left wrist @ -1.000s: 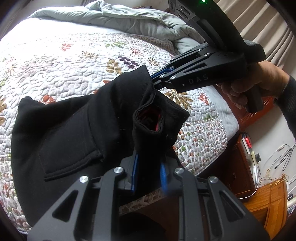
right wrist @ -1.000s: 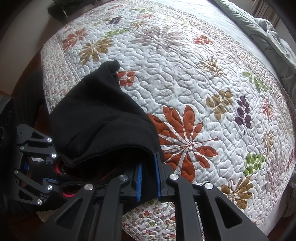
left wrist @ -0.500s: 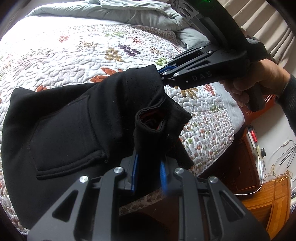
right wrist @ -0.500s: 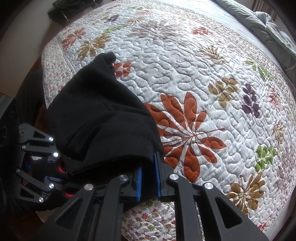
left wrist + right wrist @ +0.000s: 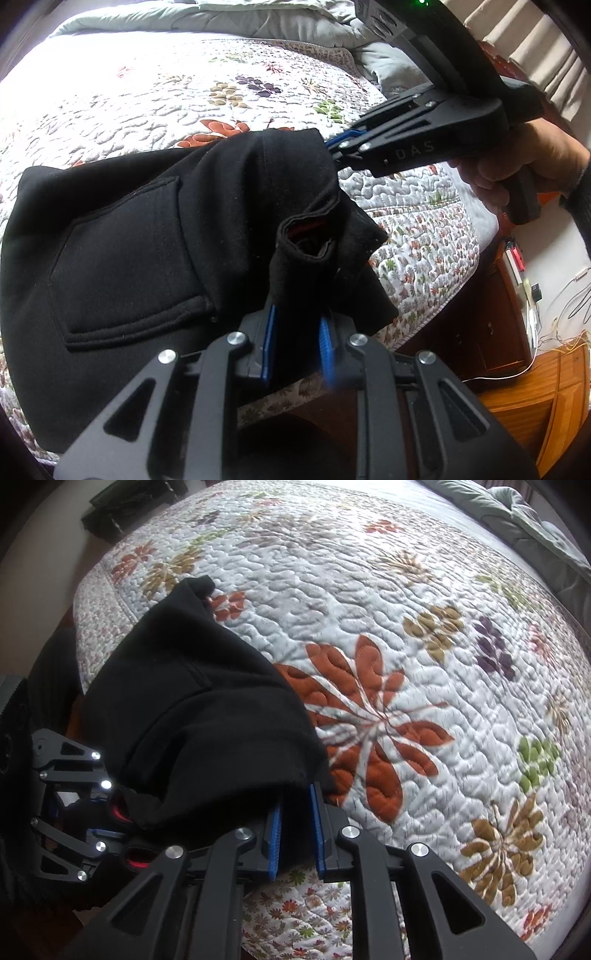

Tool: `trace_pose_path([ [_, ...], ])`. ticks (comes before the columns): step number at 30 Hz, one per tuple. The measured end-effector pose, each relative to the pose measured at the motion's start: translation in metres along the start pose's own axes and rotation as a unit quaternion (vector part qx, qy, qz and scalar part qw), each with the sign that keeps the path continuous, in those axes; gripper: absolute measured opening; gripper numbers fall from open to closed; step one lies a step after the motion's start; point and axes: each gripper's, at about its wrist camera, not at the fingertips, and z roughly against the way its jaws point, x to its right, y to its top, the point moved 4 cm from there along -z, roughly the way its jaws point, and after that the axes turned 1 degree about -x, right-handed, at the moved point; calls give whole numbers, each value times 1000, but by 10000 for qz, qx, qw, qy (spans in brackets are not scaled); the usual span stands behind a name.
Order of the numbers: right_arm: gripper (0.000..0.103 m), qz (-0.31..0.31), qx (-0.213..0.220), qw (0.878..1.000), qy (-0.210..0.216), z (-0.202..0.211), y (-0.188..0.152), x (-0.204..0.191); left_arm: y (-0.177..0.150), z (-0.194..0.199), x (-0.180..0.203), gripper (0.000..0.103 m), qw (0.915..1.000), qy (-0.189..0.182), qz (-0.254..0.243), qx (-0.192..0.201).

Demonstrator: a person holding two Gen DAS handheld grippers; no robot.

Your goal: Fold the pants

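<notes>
The black fleece pants (image 5: 155, 236) lie bunched near the foot edge of a bed, on a white quilted bedspread with orange, purple and green leaf prints (image 5: 406, 635), with a sewn patch pocket facing up in the left wrist view. Both tools hold an edge of the garment, lifted off the bedspread.

The left tool (image 5: 295, 343), a black two-finger frame with blue pads, is clamped on a thick fold of the black cloth; the fabric fills the gap between its pads and rises from them to a rolled opening with a trace of red lining (a hem or the waistband, I cannot tell which).

The right tool (image 5: 297, 827), of the same make, pinches another part of the cloth edge between its blue pads, and the fabric drapes away from it to the left and up over the bedspread. In the left wrist view that same tool comes in from the right, its blue tips buried in the upper edge of the pants, and the person's right hand (image 5: 517, 166) grips its handle.

A grey-green comforter (image 5: 258, 26) is heaped at the far end of the bed. Beside the bed, at the lower right of the left wrist view, stands orange-brown wooden furniture (image 5: 535, 398) with loose white cables near it.
</notes>
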Motion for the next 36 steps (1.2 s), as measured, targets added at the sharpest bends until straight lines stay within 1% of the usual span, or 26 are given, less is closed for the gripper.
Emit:
trace_pose_path([
  [3, 14, -271, 51, 9996, -37, 2, -13, 2, -3, -1, -1, 22, 10000, 21, -45, -47],
  [7, 16, -754, 279, 9968, -4, 10, -34, 4, -7, 3, -1, 25, 9999, -55, -95, -20],
  [10, 17, -1284, 571, 9900, 125, 20, -49, 8, -9, 5, -1, 33, 9999, -107, -105, -58],
  [11, 22, -1490, 691, 9862, 199, 23, -52, 10, -10, 7, 0, 37, 9998, -136, -126, -62],
  [12, 26, -1834, 909, 9782, 362, 29, -57, 13, -11, 9, 0, 44, 9998, -173, -118, -55],
  [13, 43, -2101, 1060, 9705, 525, 33, -62, 15, -12, 12, 0, 48, 9997, -240, -83, -53],
  [14, 57, -2442, 1266, 9581, 801, 37, -69, 16, -14, 16, 0, 58, 9994, -346, -43, -61],
  [15, 59, -2655, 1422, 9482, 1009, 40, -72, 16, -16, 22, -1, 68, 9991, -429, -23, -48],
  [16, 63, -2881, 1554, 9371, 1210, 41, -76, 16, -18, 27, -1, 71, 9989, -463, -24, -13],
  [17, 68, -3173, 1687, 9203, 1549, 40, -82, 16, -21, 35, -4, 76, 9986, -532, -32, 25],
  [18, 71, -3360, 1763, 9068, 1838, 38, -85, 15, -24, 41, -7, 81, 9981, -611, -21, 30],
  [19, 73, -3477, 1813, 8973, 2025, 35, -86, 12, -27, 47, -12, 83, 9976, -688, 11, 26],
  [20, 73, -3607, 1898, 8842, 2282, 31, -89, 10, -29, 53, -20, 85, 9971, -753, 73, 29],
  [22, 74, -3710, 1997, 8701, 2556, 26, -92, 7, -34, 69, -45, 87, 9956, -878, 306, 95],
  [24, 74, -3782, 2057, 8606, 2721, 19, -94, 4, -36, 83, -75, 88, 9945, -846, 574, 211],
  [26, 75, -3818, 2070, 8502, 2974, 12, -94, 3, -35, 93, -104, 88, 9927, -795, 840, 339],
  [28, 76, -3823, 1983, 8523, 2969, 3, -93, 2, -34, 103, -139, 90, 9897, -681, 1154, 511],
  [30, 77, -3821, 1921, 8526, 3002, -3, -91, 2, -33, 106, -174, 90, 9867, -524, 1442, 539],
  [33, 78, -3883, 1788, 8513, 3043, -11, -86, 3, -31, 101, -205, 90, 9811, -541, 1809, 431],
  [36, 79, -3805, 1702, 8526, 3151, -18, -76, -1, -30, 91, -221, 90, 9768, -555, 2046, 298],
])
